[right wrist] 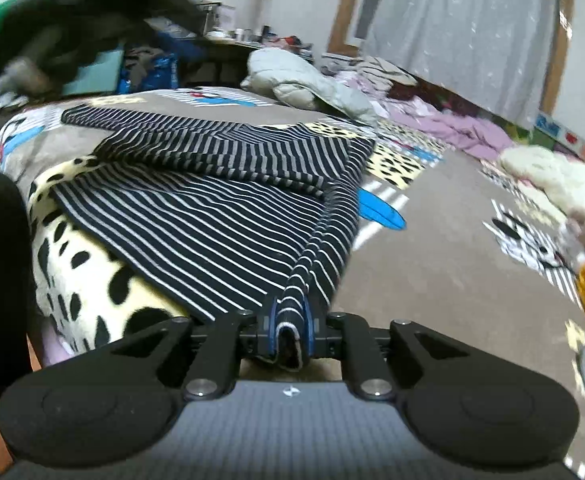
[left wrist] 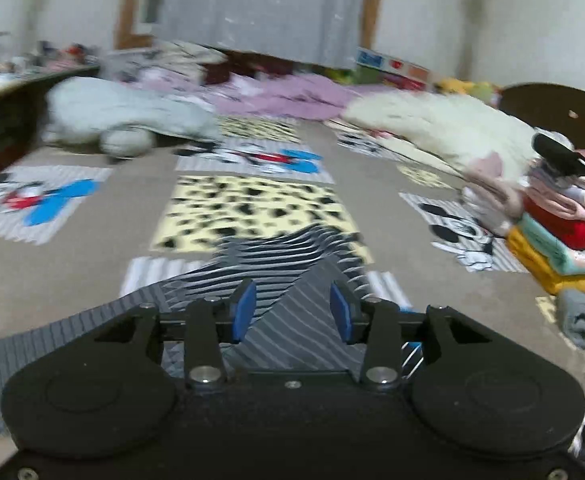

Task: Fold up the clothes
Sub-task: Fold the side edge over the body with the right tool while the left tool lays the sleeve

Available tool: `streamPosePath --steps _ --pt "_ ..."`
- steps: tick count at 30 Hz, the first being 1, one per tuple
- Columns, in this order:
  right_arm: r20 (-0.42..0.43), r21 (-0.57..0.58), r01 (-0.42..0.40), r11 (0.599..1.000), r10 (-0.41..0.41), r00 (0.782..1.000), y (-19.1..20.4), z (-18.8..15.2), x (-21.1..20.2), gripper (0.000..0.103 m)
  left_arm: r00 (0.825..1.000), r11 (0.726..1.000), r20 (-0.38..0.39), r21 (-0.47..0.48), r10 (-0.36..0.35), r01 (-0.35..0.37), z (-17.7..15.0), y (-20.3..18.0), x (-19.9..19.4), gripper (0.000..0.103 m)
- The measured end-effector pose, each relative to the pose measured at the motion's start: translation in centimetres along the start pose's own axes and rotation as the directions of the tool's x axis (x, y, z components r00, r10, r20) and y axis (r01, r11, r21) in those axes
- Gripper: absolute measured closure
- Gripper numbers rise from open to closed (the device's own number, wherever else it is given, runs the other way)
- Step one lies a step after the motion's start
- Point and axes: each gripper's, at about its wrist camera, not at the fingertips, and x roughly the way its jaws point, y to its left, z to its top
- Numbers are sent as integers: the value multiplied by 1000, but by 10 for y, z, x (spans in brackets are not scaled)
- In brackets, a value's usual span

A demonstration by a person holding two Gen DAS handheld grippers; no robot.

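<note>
A dark striped garment (right wrist: 220,200) lies partly folded on a patchwork cartoon blanket (right wrist: 432,280). My right gripper (right wrist: 288,320) is shut on a bunched edge of the garment, which sits pinched between its blue pads. In the left wrist view the same striped garment (left wrist: 276,256) spreads just beyond and beneath my left gripper (left wrist: 292,304). That gripper's blue pads (left wrist: 244,308) stand apart with no cloth pinched between them. The picture there is blurred.
A stack of folded clothes (left wrist: 564,216) and a grey folded piece (left wrist: 584,320) lie at the right. A pale grey jacket (left wrist: 124,116), a white fluffy item (left wrist: 432,120) and pink bedding (left wrist: 284,96) line the far side. A person's dark and green sleeve (right wrist: 72,20) shows upper left.
</note>
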Motion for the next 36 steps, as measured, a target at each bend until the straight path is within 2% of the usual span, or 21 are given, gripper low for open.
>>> streamPosePath --steps 5,9,12,13,14,15,16,17,19,22,24,27,31,33,34,35,36 --pt "-10 24 -17 1000 17 1000 -5 -1 2 86 991 993 -103 79 -80 88 31 -25 79 64" --pt "-16 47 -38 998 38 999 -10 -2 4 86 977 983 -201 151 -72 103 42 -44 137 63" --pt "-21 64 -61 996 63 998 -13 -3 7 86 965 981 -259 175 -36 83 45 -52 170 63" --pt "-23 71 -69 995 71 997 -14 -3 8 86 959 985 -279 150 -42 87 47 -50 180 83" --pt "-24 77 -74 994 76 997 -15 -3 9 86 954 990 -295 108 -53 89 48 -46 190 91" --pt "-24 84 -78 993 80 997 -16 -4 9 86 946 995 -312 13 -91 100 50 -36 199 91" --pt "-24 91 -80 993 83 996 -17 -4 9 86 933 984 -326 -141 -151 110 51 -20 209 92" --pt "-25 97 -82 992 85 996 -18 -4 10 86 921 963 -339 -247 -190 108 48 -7 219 92" --pt "-27 111 -87 990 90 996 -20 -5 11 86 899 926 -371 -368 -232 87 39 10 237 91" --pt "-27 130 -95 987 99 995 -23 -6 12 86 894 896 -364 -436 -263 86 33 20 242 90" --pt "-27 138 -98 986 102 994 -24 -6 12 86 900 898 -350 -430 -259 92 34 22 235 89" --pt "-25 148 -99 984 104 994 -25 -6 12 86 920 907 -296 -402 -257 124 43 23 212 86" --pt "-16 150 -97 984 100 995 -26 -6 8 86 934 940 -264 -305 -240 155 52 16 193 70" --pt "-10 150 -90 985 93 996 -27 -5 7 86 935 955 -269 -244 -232 168 53 9 190 70" --pt "-7 149 -86 985 89 996 -27 -5 6 86 933 966 -282 -192 -222 172 51 3 191 70" --pt "-5 147 -84 985 86 996 -27 -5 5 86 935 982 -306 -112 -182 154 47 -6 196 71" --pt "-3 146 -83 986 84 996 -27 -4 5 86 934 992 -333 -27 -128 126 42 -14 202 83"
